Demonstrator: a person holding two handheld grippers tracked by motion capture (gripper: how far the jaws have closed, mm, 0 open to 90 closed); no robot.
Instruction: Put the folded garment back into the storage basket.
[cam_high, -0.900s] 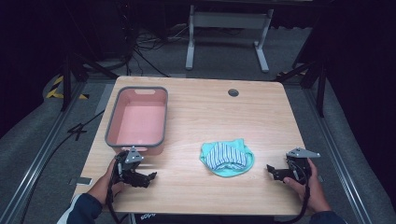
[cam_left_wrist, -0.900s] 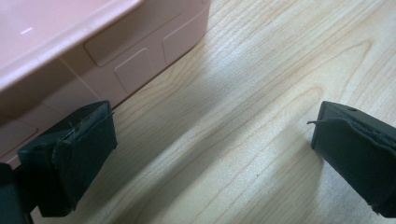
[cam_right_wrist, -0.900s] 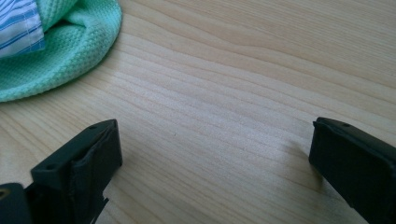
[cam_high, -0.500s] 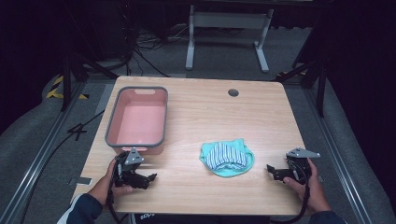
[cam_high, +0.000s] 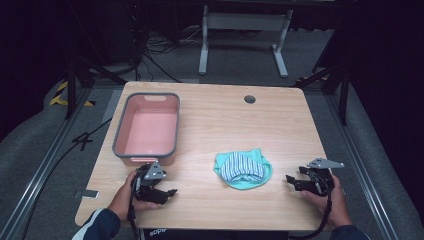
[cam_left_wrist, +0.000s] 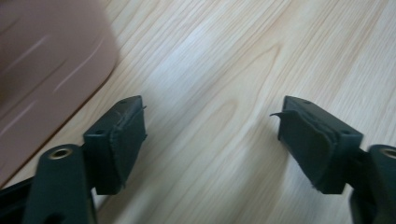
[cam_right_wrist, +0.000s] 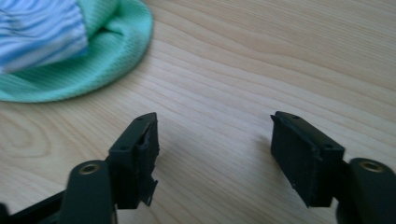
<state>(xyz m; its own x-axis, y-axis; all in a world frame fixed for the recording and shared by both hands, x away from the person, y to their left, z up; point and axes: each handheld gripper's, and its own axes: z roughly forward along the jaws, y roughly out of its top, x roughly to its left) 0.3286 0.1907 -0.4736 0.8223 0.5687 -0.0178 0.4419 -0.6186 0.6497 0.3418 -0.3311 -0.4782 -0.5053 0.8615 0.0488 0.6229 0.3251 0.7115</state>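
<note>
Left gripper (cam_high: 167, 192) open, empty, tub (cam_high: 146, 128) just beyond; right gripper (cam_high: 295, 181) open, empty, folded cloth (cam_high: 243, 168) near its jaws.

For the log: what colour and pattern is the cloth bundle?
Mint-green cloth bundle wrapped around blue-and-white stripes, clearest in the right gripper view.

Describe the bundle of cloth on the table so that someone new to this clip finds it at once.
On the light wooden table, look at the near half, right of the pink tub and between the two grippers. The cloth bundle lies there, nearer the right gripper. It is the only soft thing on the table: a mint green cloth with a blue-and-white striped piece on top.
</note>
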